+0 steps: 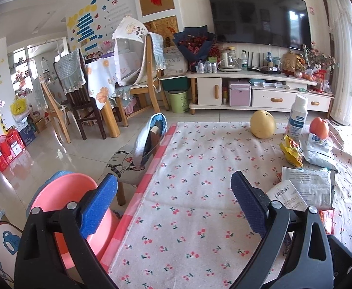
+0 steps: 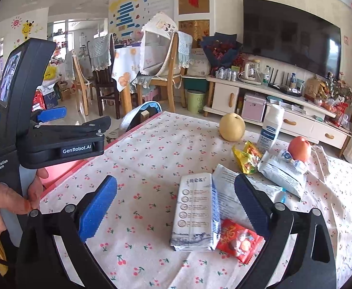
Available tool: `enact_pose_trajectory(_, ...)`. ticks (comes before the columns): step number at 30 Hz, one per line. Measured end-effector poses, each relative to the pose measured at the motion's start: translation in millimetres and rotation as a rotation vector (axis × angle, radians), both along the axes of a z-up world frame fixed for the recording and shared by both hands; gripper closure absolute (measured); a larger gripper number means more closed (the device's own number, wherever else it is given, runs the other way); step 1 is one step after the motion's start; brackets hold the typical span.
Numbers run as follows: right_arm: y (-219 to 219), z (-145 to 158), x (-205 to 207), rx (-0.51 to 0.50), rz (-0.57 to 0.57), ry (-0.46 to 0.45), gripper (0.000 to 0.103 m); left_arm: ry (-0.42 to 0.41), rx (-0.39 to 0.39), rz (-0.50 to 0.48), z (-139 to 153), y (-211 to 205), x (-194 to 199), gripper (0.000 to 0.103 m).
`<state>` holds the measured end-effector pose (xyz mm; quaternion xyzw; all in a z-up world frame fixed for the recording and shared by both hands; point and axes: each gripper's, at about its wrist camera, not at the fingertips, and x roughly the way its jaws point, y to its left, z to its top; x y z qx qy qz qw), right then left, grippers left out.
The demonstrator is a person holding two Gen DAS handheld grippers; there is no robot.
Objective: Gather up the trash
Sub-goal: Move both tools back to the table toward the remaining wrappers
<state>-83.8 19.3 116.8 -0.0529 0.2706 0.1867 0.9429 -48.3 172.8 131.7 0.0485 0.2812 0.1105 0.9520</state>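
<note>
On the far left a hand [image 2: 4, 200] grips the left gripper [image 2: 79, 122], its side stamped "GenRobot.AI" and "Data Acquisition System", with a small lit screen on its back. From its own camera the left gripper [image 1: 173, 200] has its blue pads wide apart, nothing between them, over bare cherry-print cloth [image 1: 188, 168]. Only this view shows the pink bin [image 1: 62, 200] just off the table's left edge, partly behind the left pad, and the cat-print stool [image 1: 125, 166] past it.

The trash lies to the right, on the cloth. The right gripper [image 2: 176, 200] also stands wide open, touching nothing. Between its pads lies a white packet [image 2: 195, 212] with blue print too small to read, and touching that packet's near right corner a red wrapper [image 2: 238, 243], which the left view barely shows. Behind these lies a flat grey-white pouch [image 2: 229, 187], then a crumpled yellow wrapper [image 2: 247, 156] and a bulkier white bag [image 2: 284, 171]. At the back stand a yellow pear [image 2: 232, 127], a white bottle [image 2: 271, 127] with a blue label, and a peach [image 2: 299, 148] touching the bag.

Across the floor a green pail [image 2: 195, 101] beside the TV cabinet shows letters "CLE", the rest unreadable.
</note>
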Motion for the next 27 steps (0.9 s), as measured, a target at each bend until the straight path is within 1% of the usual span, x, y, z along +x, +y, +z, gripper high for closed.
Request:
enact_pose_trajectory(15, -64, -9, -10, 0.031, -0.097, 0.037, 0.006, 0.051, 0.012, -0.100, -13, -61, -2, 0.007)
enact_pose_trajectory(17, -73, -9, -9, 0.041, -0.111, 0.043, 0.006, 0.058, 0.003, -0.114, -13, -67, -2, 0.007)
enact_pose_trajectory(20, -88, -10, -9, 0.068, -0.134, 0.060, 0.006, 0.070, -0.058, -0.145, -10, -70, -2, 0.007)
enact_pose_trajectory(22, -97, -12, -8, 0.087, -0.153, 0.083, 0.006, 0.075, -0.121, -0.179, -5, -71, -1, 0.007)
enact_pose_trajectory(27, -113, -21, -4, 0.099, -0.194, 0.142, 0.006, 0.149, -0.324, -0.287, 4, -80, 24, 0.007)
